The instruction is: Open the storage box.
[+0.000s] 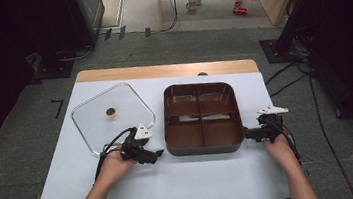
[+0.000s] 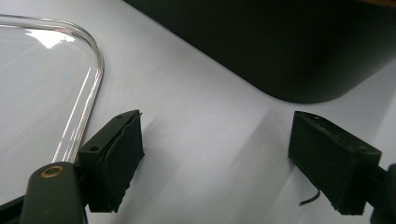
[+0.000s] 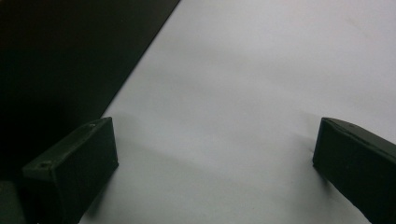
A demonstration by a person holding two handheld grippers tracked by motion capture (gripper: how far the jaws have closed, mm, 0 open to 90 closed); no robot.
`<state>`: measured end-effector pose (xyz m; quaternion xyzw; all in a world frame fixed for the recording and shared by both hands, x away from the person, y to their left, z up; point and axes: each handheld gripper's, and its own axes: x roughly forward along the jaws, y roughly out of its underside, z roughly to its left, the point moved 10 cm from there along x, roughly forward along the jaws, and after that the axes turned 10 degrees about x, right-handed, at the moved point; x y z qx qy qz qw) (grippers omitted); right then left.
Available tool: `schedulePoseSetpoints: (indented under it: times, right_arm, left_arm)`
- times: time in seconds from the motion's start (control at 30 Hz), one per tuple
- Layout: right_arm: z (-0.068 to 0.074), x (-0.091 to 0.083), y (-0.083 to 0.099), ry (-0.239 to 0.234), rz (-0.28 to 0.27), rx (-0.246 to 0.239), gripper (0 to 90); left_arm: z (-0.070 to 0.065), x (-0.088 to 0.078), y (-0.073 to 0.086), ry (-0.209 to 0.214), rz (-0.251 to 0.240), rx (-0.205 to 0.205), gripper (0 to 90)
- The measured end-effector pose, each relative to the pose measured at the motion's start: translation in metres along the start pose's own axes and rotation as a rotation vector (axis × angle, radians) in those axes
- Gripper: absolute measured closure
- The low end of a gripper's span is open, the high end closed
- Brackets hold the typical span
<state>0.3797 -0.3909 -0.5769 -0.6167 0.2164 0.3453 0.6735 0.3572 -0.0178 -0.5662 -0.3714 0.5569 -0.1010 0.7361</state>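
A dark square tray (image 1: 205, 148) with four compartments sits in the middle of the white table cover. A clear glass lid (image 1: 92, 131) with a small brown knob (image 1: 110, 112) lies flat to its left. My left gripper (image 1: 158, 154) rests low on the cover between the lid's near corner and the tray's near left corner; its jaws stand open with bare cover between them (image 2: 215, 158). The lid's rim (image 2: 88, 102) runs past the left jaw and the tray's dark wall (image 2: 289, 51) lies ahead. My right gripper (image 1: 247, 134) sits open at the tray's near right corner, the tray wall (image 3: 70, 56) beside its left jaw.
The white cover (image 1: 173, 180) lies over a wooden table whose far edge (image 1: 166, 70) shows beyond it. Dark equipment stands and cables (image 1: 302, 75) flank the table on the grey floor. Bare cover stretches in front of the tray, between the two forearms.
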Motion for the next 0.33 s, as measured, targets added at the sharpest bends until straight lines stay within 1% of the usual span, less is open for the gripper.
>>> schedulePoseSetpoints:
  times: [0.2,0.27,0.33]
  right_arm:
    - [0.0,0.0,0.0,0.0,0.0,0.0,0.0]
    - [0.0,0.0,0.0,0.0,0.0,0.0,0.0]
    - [0.0,0.0,0.0,0.0,0.0,0.0,0.0]
  left_arm:
    - [-0.0002,-0.0001,0.0004,0.003,-0.018,0.001,17.5]
    - [-0.0013,0.0008,0.0003,-0.009,-0.035,-0.008,16.8]
    - [-0.0038,0.0027,0.0007,-0.04,-0.062,-0.012,12.0]
